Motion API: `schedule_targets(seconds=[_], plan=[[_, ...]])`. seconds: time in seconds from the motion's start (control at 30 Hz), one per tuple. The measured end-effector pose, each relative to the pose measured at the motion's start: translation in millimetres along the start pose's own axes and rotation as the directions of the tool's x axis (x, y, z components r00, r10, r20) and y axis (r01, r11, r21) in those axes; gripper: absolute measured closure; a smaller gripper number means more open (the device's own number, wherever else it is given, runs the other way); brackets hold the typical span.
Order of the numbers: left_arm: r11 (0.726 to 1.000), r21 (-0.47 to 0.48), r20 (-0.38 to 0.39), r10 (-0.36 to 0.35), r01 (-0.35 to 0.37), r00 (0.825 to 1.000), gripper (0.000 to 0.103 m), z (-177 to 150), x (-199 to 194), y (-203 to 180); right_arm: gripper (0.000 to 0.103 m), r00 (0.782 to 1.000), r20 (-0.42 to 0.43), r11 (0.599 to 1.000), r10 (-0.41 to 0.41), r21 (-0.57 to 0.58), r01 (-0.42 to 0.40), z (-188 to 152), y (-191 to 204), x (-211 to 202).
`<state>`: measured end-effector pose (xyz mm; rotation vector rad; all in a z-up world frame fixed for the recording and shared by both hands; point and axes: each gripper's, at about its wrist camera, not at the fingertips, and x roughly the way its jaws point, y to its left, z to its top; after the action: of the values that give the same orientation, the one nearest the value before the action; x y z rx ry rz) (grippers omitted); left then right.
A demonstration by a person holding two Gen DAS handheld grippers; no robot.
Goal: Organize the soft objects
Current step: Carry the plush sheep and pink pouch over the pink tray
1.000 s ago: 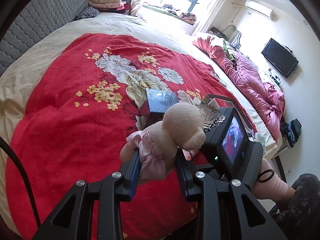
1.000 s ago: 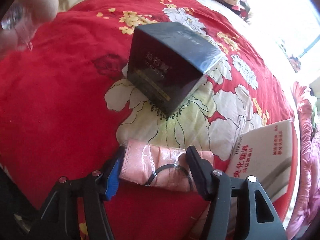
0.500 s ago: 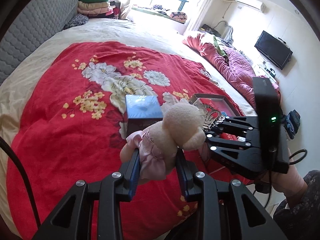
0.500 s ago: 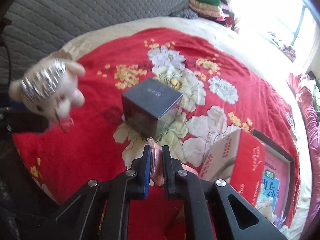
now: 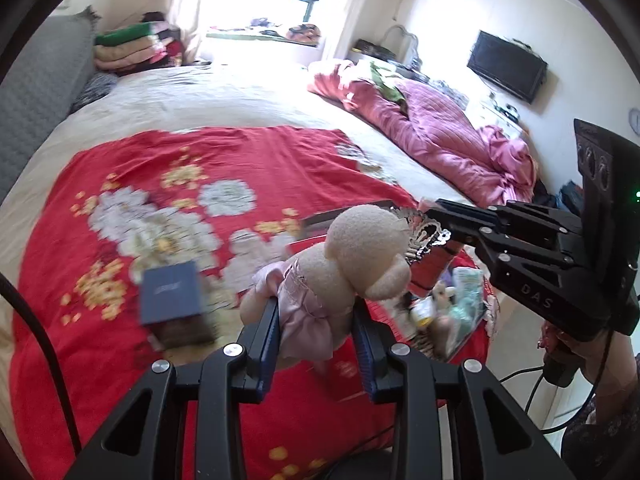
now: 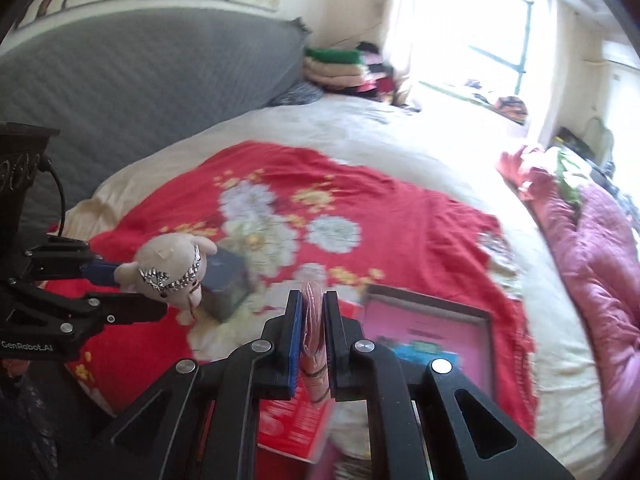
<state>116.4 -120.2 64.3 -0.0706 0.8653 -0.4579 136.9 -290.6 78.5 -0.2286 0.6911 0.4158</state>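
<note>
Both grippers were raised above the red flowered bedspread [image 5: 280, 160]. The left gripper [image 5: 316, 332] clamped a fuzzy cream doll [image 5: 344, 264] in a pink dress; the right gripper [image 6: 313, 336] squeezed a flat pink plastic-wrapped packet [image 6: 313, 320].

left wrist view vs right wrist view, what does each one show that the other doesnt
Only the left wrist view shows the wall TV and the plush doll's pink dress between the left gripper fingers. Only the right wrist view shows the doll's silver headband and the pink wrapped item pinched in the right gripper. Both show the plush doll, the dark box and the red floral blanket.
</note>
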Motion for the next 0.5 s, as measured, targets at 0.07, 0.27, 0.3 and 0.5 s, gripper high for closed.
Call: schedule_targets(seconds=[0.07,0.27,0.3,0.5], plan=[[1.000,0.029,-0.001,-0.006,0.006,1.000,0.069,7,9,-18,0.093,1.000,0.003,0.999,-0.027,0.031,0.026,-8,-22,-10],[0.995,0.097,-0.037,-0.009,0.012,0.999,0.069,26,42,-68,0.093,0.997,0.000,0.995,-0.076,0.067,0.076,-23,-68,-33],[0.994,0.111,-0.044,-0.004,0.009,0.999,0.069,28,49,-76,0.093,0.997,-0.005,0.994,-0.083,0.071,0.083,-25,-74,-35],[0.987,0.159,-0.091,0.028,-0.013,0.995,0.069,29,89,-104,0.093,0.993,-0.024,0.989,-0.118,0.092,0.120,-44,-105,-38]])
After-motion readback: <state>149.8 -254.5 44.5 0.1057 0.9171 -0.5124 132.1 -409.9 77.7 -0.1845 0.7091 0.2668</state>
